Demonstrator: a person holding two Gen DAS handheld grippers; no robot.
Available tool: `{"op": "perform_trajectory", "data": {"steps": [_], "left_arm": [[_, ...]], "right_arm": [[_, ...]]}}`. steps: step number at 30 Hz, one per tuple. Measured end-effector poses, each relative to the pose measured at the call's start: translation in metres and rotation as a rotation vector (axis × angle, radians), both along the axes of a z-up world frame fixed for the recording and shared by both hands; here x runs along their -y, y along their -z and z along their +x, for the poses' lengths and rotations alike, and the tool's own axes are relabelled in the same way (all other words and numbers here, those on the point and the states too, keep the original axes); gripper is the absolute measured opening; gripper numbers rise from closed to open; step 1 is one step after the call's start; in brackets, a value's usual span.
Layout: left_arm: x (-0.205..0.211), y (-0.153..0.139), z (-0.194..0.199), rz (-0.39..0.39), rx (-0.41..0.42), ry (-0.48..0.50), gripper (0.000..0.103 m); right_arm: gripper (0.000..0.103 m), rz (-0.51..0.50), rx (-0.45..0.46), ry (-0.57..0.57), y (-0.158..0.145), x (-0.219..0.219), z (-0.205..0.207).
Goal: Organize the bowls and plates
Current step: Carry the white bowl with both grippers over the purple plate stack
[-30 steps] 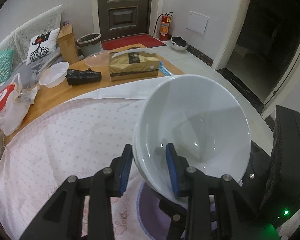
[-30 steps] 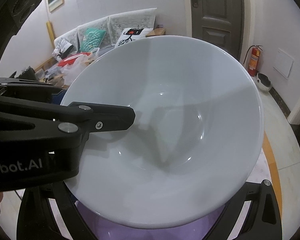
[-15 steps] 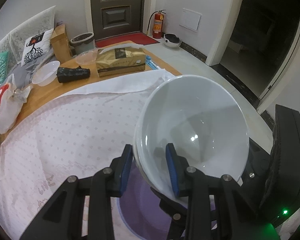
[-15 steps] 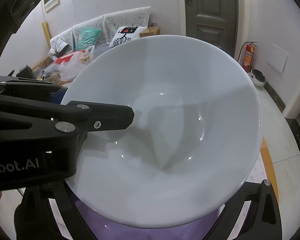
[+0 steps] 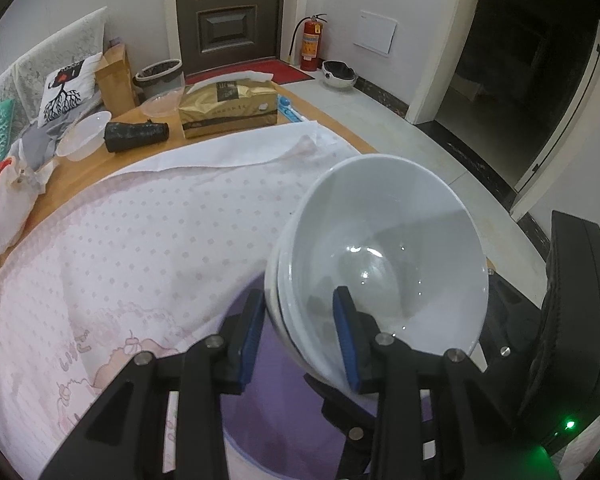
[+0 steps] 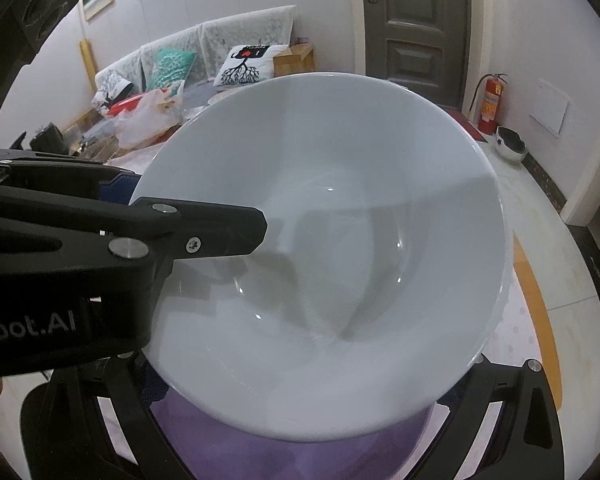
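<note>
Bowls (image 5: 380,248) — higher vs 1 s ago, left gripper (image 5: 300,336) fingers clamped on rim; right unclear.

**Two wrist cameras sharing one bowl**

The left wrist camera is looking forward and down along its fingers (image 5: 342,340), sitting close to the white bowl (image 5: 384,248), with the cloth-covered worktop (image 5: 140,248) stretching towards the door (image 5: 224,12). The right wrist camera is sitting closer, the bowl (image 6: 340,264) filling most of its frame, and is facing the sofa (image 6: 204,48). Both views are sharing the bowl, door and fire extinguisher (image 5: 310,42)
</note>
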State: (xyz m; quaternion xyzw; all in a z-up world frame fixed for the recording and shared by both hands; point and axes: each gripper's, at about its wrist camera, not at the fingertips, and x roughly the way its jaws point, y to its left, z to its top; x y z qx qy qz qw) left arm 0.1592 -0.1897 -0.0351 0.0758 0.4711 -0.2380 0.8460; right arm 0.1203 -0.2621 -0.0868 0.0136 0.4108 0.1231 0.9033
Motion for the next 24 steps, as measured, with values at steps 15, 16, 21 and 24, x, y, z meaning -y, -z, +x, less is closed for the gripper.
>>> {"op": "perform_trajectory", "data": {"steps": [15,16,21,24], "left_arm": [[-0.001,0.012,-0.012,-0.021,-0.029,-0.006,0.034],[-0.001,0.012,-0.013,-0.021,-0.029,-0.005,0.034],[-0.003,0.015,-0.016,-0.032,-0.043,-0.005,0.034],[-0.003,0.015,-0.017,-0.034,-0.044,-0.005,0.034]], "right_arm": [[0.096,-0.021,-0.013,-0.009,0.009,0.002,-0.015],[0.096,-0.020,-0.015,-0.010,0.010,0.002,-0.015],[0.096,-0.029,-0.019,-0.015,0.011,0.001,-0.019],[0.096,-0.033,-0.019,-0.018,0.010,0.002,-0.021]]}}
